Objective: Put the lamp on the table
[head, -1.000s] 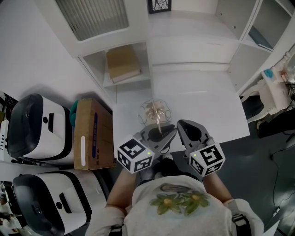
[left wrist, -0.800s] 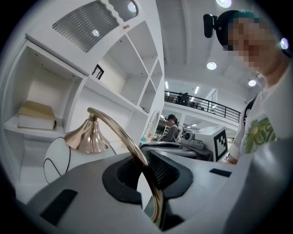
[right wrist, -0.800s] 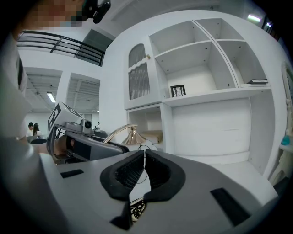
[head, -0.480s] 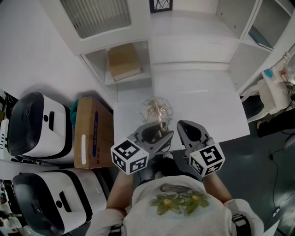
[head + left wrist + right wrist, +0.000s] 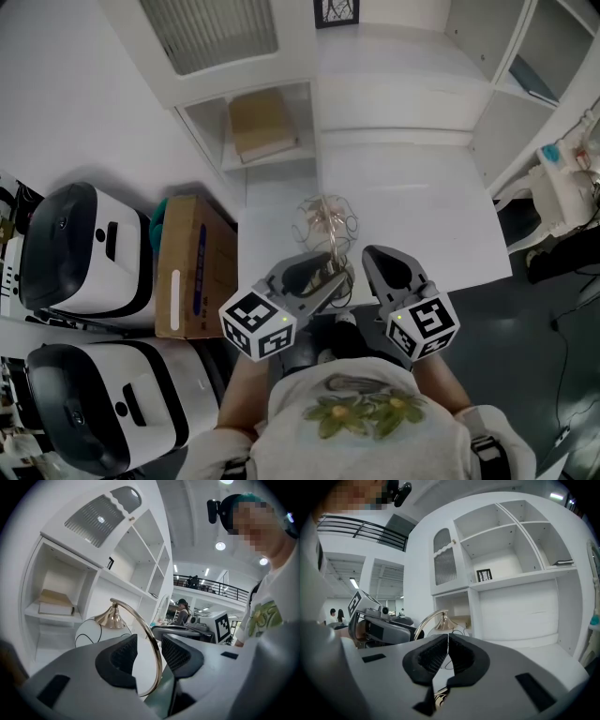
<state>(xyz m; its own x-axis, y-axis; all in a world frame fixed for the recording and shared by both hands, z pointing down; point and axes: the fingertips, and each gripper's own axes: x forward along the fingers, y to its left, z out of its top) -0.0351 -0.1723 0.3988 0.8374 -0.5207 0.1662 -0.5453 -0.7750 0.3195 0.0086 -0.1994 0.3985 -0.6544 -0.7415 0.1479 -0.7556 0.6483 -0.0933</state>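
The lamp [image 5: 326,221], a white globe shade under a gold arc, stands on the white table [image 5: 422,202] near its front edge. My left gripper [image 5: 328,272] is open and its jaws have just been opening. The gold arc [image 5: 151,639] rises between the dark pads [image 5: 123,656] without either pad pressing on it. The globe [image 5: 93,631] shows beyond the left gripper [image 5: 150,654]. My right gripper [image 5: 375,261] hangs beside it on the right. In its own view the right gripper [image 5: 447,651] is shut, with nothing seen between its jaws. The lamp's gold cap [image 5: 440,620] shows just past them.
A cardboard box [image 5: 192,267] and two white machines [image 5: 80,248] stand left of the table. A white shelf unit with a brown box [image 5: 258,122] and a small picture frame [image 5: 336,11] rises behind. Dark floor [image 5: 553,309] lies past the table's right edge.
The left jaws have let go of the lamp's arc and stand apart. That gripper has drawn slightly back to the left. The right gripper has stayed put.
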